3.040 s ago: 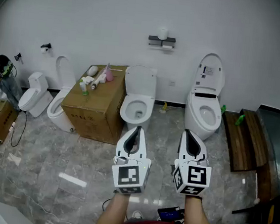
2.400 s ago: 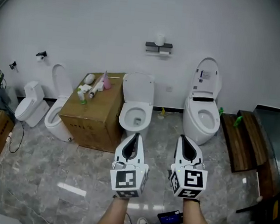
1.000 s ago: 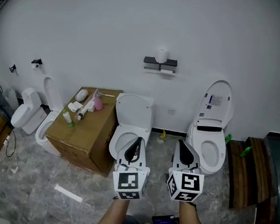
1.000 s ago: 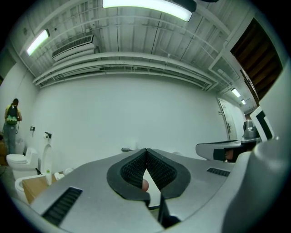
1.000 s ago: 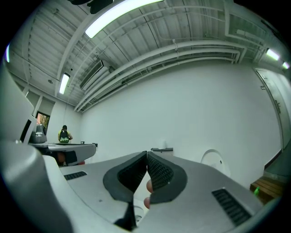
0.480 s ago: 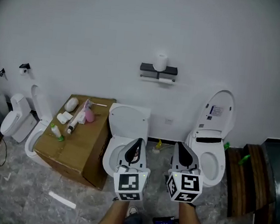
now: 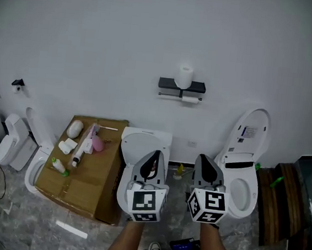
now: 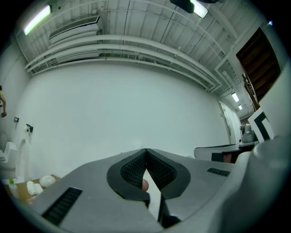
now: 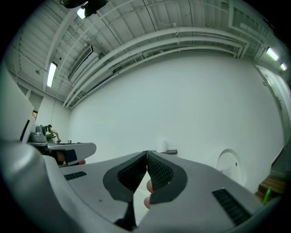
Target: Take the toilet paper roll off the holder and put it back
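Note:
A black wall holder (image 7: 182, 86) hangs on the white wall, above and between two toilets. One white toilet paper roll (image 7: 184, 77) stands on top of it, and a second roll (image 7: 190, 100) hangs on the bar beneath. My left gripper (image 7: 154, 154) and right gripper (image 7: 202, 157) are held side by side well short of the wall, both shut with nothing in them. In the right gripper view the holder (image 9: 172, 152) and its top roll (image 9: 162, 145) show small, just beyond the closed right gripper (image 9: 146, 154). The left gripper (image 8: 145, 150) faces bare wall.
A cardboard box (image 7: 86, 183) carrying bottles and a pink item stands at the left. An open toilet (image 7: 140, 146) sits in front of the left gripper, another toilet (image 7: 245, 159) stands at the right, and two more line the far left (image 7: 15, 147). Wooden planks (image 7: 281, 201) lie at the right.
The view has closed in on the wall: holder, toilets and box appear larger and nearer. Both grippers advanced with it, side by side and still shut.

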`<action>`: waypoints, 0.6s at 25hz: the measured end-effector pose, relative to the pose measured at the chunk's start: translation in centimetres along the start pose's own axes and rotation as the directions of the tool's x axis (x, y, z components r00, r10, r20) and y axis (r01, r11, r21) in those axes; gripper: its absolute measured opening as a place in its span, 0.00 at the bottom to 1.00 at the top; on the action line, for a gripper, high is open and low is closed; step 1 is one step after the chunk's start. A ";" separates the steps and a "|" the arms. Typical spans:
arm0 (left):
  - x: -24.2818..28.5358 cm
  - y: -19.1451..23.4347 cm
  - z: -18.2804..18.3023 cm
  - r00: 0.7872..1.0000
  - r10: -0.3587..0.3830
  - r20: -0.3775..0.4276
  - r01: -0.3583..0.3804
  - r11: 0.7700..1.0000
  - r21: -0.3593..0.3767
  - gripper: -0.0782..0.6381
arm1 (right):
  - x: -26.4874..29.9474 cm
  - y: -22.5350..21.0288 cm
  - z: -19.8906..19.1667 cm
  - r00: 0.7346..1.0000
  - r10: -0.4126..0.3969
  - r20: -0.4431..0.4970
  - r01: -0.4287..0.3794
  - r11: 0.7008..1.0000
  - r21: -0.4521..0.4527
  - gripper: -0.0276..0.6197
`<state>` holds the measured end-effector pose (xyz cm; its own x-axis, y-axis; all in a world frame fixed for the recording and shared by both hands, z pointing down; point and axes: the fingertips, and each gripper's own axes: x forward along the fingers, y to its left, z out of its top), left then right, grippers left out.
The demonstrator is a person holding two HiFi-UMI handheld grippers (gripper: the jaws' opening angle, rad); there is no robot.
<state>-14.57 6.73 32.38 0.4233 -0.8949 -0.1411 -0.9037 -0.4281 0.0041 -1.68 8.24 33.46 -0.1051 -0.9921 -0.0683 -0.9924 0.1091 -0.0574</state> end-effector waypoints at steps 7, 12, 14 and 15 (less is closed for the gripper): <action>6.7 1.5 -1.9 1.000 -0.012 -0.013 0.012 1.000 -0.010 0.13 | 6.3 -2.5 -1.3 1.000 -0.019 -0.011 0.019 1.000 0.006 0.07; 13.0 1.7 -3.3 1.000 0.003 -0.012 -0.003 1.000 -0.009 0.13 | 11.9 -5.4 -1.8 1.000 0.002 -0.001 -0.002 1.000 -0.002 0.07; 15.9 1.6 -3.4 1.000 0.014 -0.010 -0.014 1.000 -0.006 0.13 | 14.5 -6.9 -1.7 1.000 0.014 -0.004 -0.014 1.000 0.001 0.07; 17.5 1.5 -3.4 1.000 0.019 -0.008 -0.019 1.000 -0.002 0.13 | 15.9 -7.8 -1.6 1.000 0.018 -0.004 -0.018 1.000 0.005 0.07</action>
<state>-8.36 -9.99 33.24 0.4063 -0.9041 -0.1327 -0.9116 -0.4109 0.0085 4.25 -8.46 34.44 -0.1237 -0.9902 -0.0651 -0.9899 0.1277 -0.0612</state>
